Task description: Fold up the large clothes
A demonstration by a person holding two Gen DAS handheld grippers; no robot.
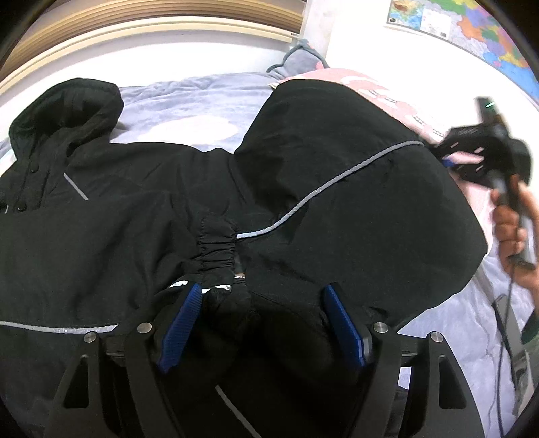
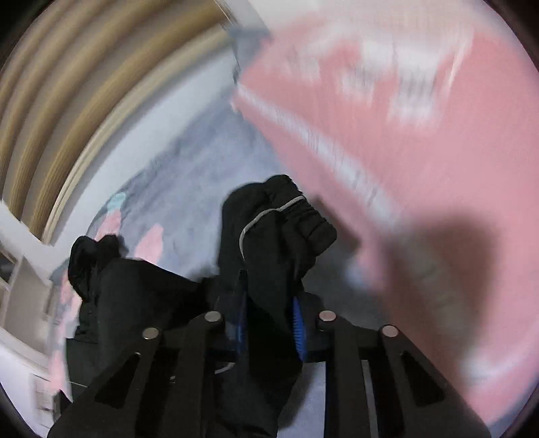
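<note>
A black hooded jacket with grey reflective piping lies spread over the bed, its hood at the far left. My left gripper hovers low over it, open. The gathered elastic cuff and bunched black fabric sit between its blue pads, apart from them. At the right edge a hand holds my right gripper at the jacket's raised far side. In the blurred right wrist view my right gripper is shut on the black sleeve, whose cuff sticks up past the fingers.
A blue-grey bedspread covers the bed. A pink blanket lies at the right, close to the right gripper. A wooden headboard runs along the back and a map hangs on the wall. A cable trails at the right edge.
</note>
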